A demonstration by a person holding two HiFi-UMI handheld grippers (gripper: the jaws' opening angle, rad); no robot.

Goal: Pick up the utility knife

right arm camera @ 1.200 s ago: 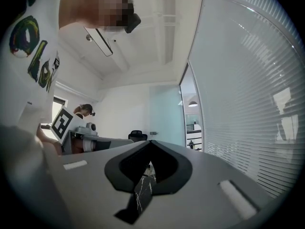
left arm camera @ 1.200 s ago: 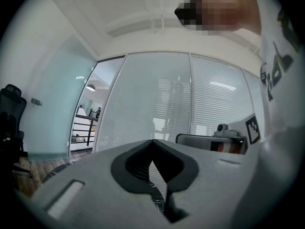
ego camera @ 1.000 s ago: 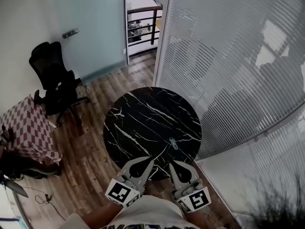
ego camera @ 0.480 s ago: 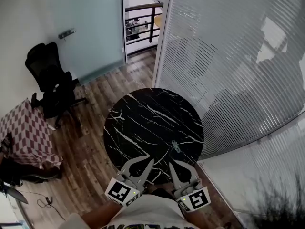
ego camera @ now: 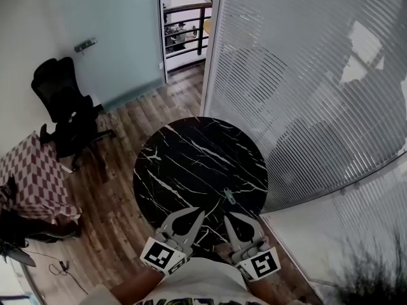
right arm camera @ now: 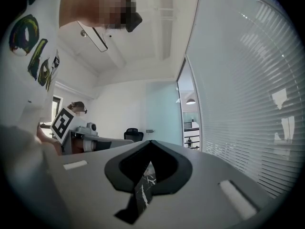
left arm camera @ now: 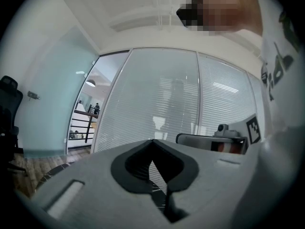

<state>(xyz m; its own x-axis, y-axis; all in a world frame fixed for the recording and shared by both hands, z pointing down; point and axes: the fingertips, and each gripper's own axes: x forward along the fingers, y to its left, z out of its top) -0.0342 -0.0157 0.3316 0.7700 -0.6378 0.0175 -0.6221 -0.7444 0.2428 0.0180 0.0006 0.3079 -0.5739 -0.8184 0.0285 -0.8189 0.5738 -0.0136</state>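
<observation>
Head view: we saw the round black marble bench [ego camera: 184, 164], then our left gripper [ego camera: 200, 215] and right gripper [ego camera: 227, 217] at its near edge, both sets of fingers [left arm camera: 86, 175] pressed together on nothing. The utility knife [ego camera: 229, 196] lay flat just ahead of the right gripper. We judged it light, stiff and slim, best gripped across the mid-handle.

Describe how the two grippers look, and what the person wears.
The left gripper and right gripper match: light grey bodies, two curved jaws tapering to a point, and a dark lining round a teardrop-shaped opening. Each carries a white cube with black square markers. The person wears a white shirt with green and dark print.
</observation>
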